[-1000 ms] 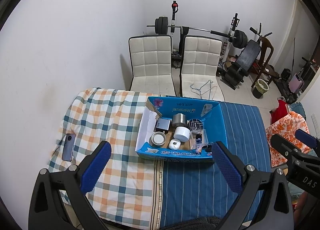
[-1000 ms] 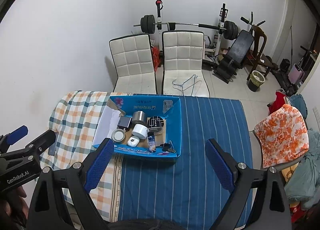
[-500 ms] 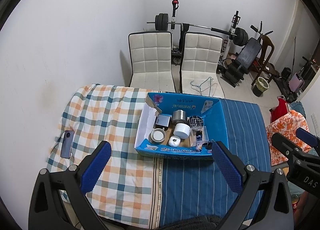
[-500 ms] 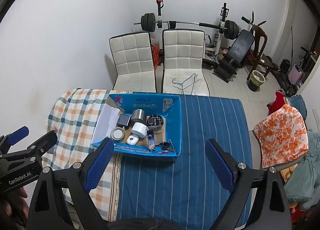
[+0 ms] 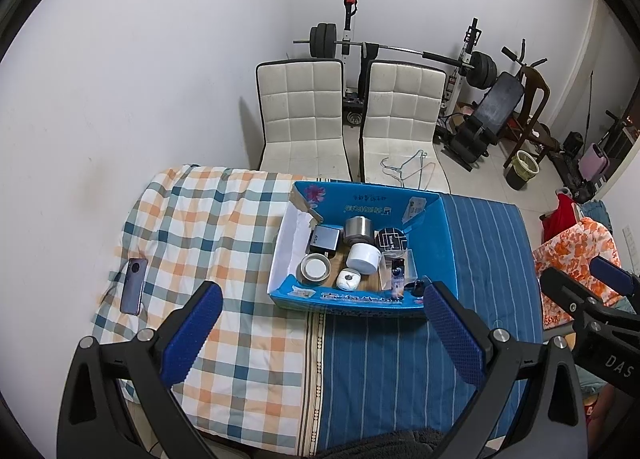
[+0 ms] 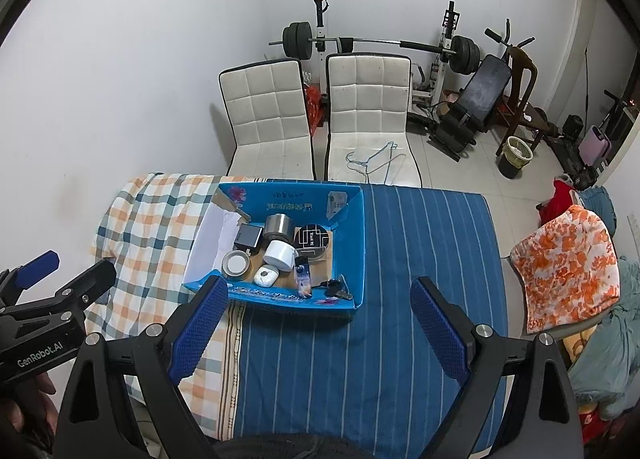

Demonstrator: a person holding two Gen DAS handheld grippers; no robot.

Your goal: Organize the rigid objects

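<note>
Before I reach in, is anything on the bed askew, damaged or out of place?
Yes. A phone lies alone on the checked cover, near the bed's left edge, apart from the blue box that holds the other small things. The box's far left corner is torn, brown card showing. Both grippers hang open, holding nothing.

Far back against the white wall, a barbell (image 5: pixel 400 49) sits on its rack, with two white padded chairs (image 5: pixel 304 115) side by side in front of it and a wire hanger (image 5: pixel 404 167) lying on the right-hand seat. Off to the far right there's a black weight bench (image 6: pixel 476 107), a wooden chair (image 6: pixel 520 75) and a small waste bin (image 6: pixel 516 153) on the tiled floor. Near right, an orange floral cloth (image 6: pixel 568 267) is draped over something, and a phone (image 5: pixel 134 280) lies flat on the checked blanket (image 5: pixel 192 227) at the left, beside the blue striped cover (image 6: pixel 420 259).
</note>
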